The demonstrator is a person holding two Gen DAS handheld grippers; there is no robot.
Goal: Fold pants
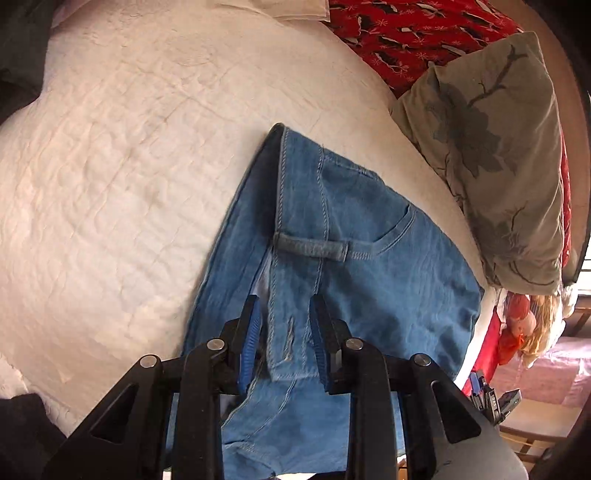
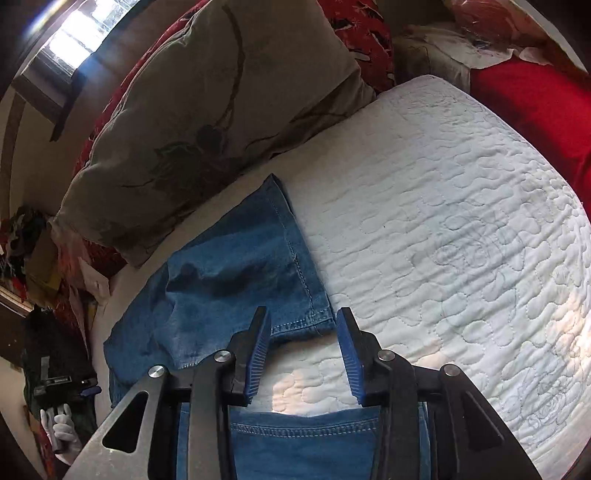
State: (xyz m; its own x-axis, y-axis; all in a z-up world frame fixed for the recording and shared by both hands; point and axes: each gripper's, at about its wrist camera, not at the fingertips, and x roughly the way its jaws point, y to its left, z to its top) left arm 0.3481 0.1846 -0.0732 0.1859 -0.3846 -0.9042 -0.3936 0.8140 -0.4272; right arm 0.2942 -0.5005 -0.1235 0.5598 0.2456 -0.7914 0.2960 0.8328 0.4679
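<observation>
Two tools show here, one in each view. The left tool (image 1: 285, 332) sits low over the blue pants (image 1: 332, 240), right at the waistband end. Its blue pads (image 1: 251, 332) are apart, and a strip of the waistband lies in the gap between them. I cannot tell if the pads press on the cloth. A belt loop (image 1: 312, 248) and a pocket edge show just ahead of it.

The pants lie flat on the white quilted bed (image 1: 110, 166). They are close to one side of the bed, near a grey pillow with a flower on it (image 1: 495, 147). A red patterned blanket (image 1: 413, 33) lies past the pillow.

The right tool (image 2: 303, 350) is wide open and holds nothing. White quilt shows between its pads. A leg hem of the pants (image 2: 236, 266) lies just in front of its tips, and one corner of the hem reaches into the gap. More blue cloth with a stitched edge (image 2: 303, 443) lies under the tool, close to the camera. The same grey pillow (image 2: 221, 110) sits beside the pants on this side too. A bright window (image 2: 70, 40) shows in the far corner.
</observation>
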